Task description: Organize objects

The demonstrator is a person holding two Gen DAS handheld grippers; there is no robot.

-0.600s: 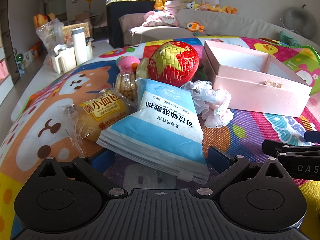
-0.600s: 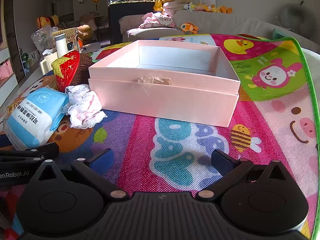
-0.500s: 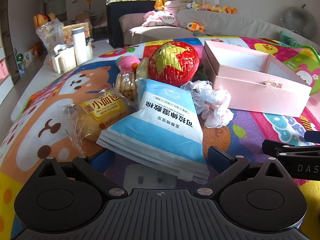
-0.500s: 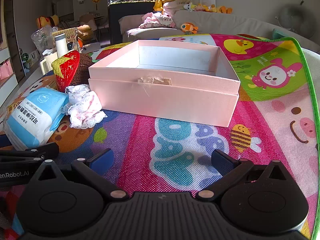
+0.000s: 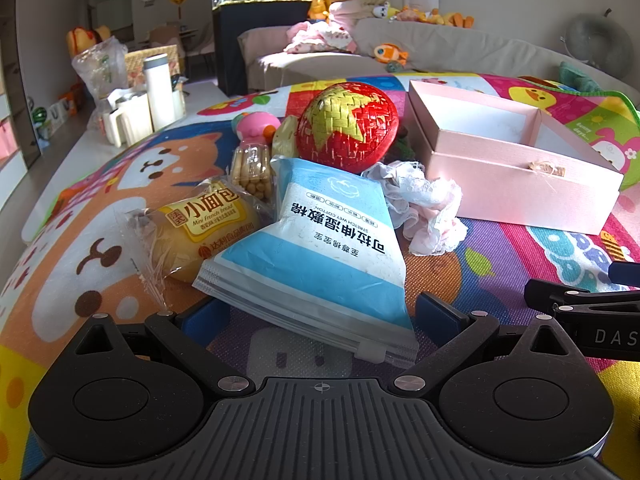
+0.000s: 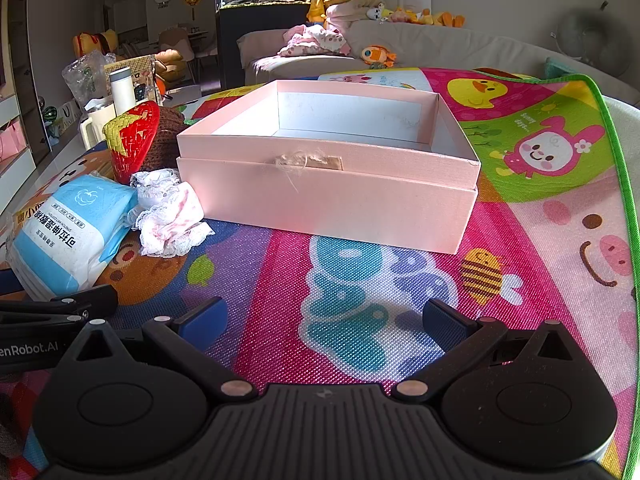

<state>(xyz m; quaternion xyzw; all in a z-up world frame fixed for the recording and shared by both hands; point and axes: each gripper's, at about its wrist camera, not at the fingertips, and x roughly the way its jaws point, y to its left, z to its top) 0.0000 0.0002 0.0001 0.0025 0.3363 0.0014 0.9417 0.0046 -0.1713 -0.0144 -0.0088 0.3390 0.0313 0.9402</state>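
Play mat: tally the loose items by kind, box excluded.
Food packs: 2, the mini bread pack and the biscuit pack
Wipes pouch: 1
Toys: 2, the woven strawberry and a pink toy
Lace cloth: 1
Brown knit item: 1
Total: 7

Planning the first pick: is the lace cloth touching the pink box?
Apart. The right wrist view shows mat between the lace cloth and the pink box.

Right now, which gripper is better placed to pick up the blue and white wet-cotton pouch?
Left. The left gripper stands open with the blue and white wet-cotton pouch lying directly ahead, its near edge between the fingers. The right gripper, also open, faces the empty pink cardboard box.
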